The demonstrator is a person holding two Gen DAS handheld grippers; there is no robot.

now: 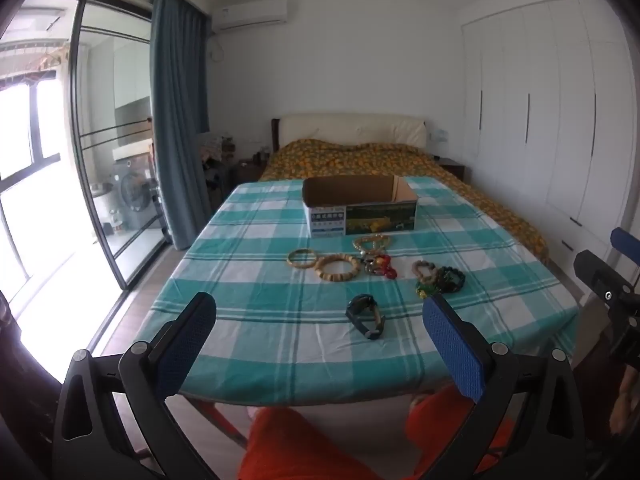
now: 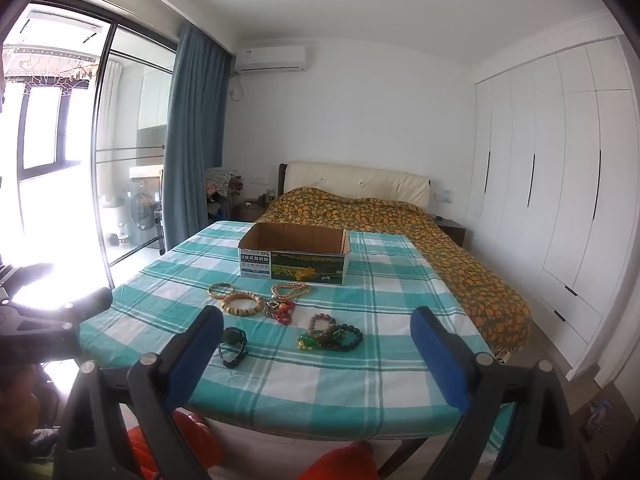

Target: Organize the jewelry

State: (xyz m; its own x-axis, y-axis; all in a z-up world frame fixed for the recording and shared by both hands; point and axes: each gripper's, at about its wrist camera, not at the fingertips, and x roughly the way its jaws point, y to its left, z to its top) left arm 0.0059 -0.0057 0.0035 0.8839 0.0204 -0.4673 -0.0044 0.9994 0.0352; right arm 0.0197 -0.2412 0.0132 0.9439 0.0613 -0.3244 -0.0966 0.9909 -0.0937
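Observation:
An open cardboard box (image 1: pixel 360 210) (image 2: pixel 294 254) stands at the far middle of a table covered in a teal checked cloth (image 1: pixel 260 288) (image 2: pixel 380 320). In front of it lie several bracelets: a thin tan bangle (image 1: pixel 301 258) (image 2: pixel 221 290), a wide wooden bead bracelet (image 1: pixel 338 267) (image 2: pixel 243 305), a pale bead string (image 1: pixel 371 243) (image 2: pixel 290 291), a red piece (image 1: pixel 386 266) (image 2: pixel 285 312), and green and dark bead bracelets (image 1: pixel 442 280) (image 2: pixel 332 336). A dark watch (image 1: pixel 366 316) (image 2: pixel 233 346) lies nearest. My left gripper (image 1: pixel 320 320) and right gripper (image 2: pixel 316 332) hover open at the near edge, holding nothing.
A bed with an orange patterned cover (image 1: pixel 360 160) (image 2: pixel 400 216) stands behind the table. White wardrobe doors (image 2: pixel 560 180) fill the right wall. A blue curtain (image 1: pixel 176 120) and glass sliding door (image 1: pixel 100 140) are on the left. A person's orange-clad legs (image 1: pixel 300 440) sit below the table edge.

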